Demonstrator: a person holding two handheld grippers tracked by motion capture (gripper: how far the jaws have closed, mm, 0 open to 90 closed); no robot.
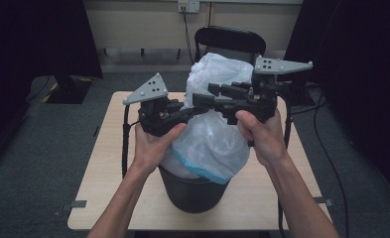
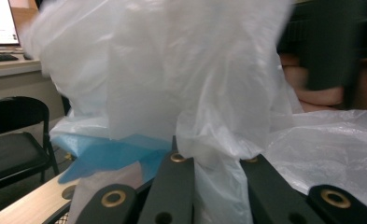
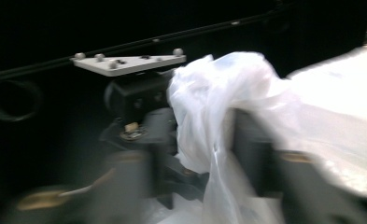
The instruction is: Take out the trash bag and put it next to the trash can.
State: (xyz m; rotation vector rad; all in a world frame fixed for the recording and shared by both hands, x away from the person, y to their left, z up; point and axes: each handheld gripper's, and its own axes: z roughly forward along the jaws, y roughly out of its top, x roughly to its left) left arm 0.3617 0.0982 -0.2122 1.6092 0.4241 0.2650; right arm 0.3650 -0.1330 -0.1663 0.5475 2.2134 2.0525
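Observation:
A translucent white plastic bag with something blue inside hangs half out of a black bin at the table's near middle. My left gripper comes in from the left and is shut on the bag's bunched upper part. In the left gripper view, plastic is pinched between the two black jaws of the left gripper, with the blue patch lower left. My right gripper reaches in from the right, just above the left one. In the blurred right gripper view, the right gripper is shut on a fold of the bag.
The bin stands on a light wooden table. A black chair sits just beyond the far edge, behind the bag. Cables trail down the right side to the floor. Dark curtains close in left and right.

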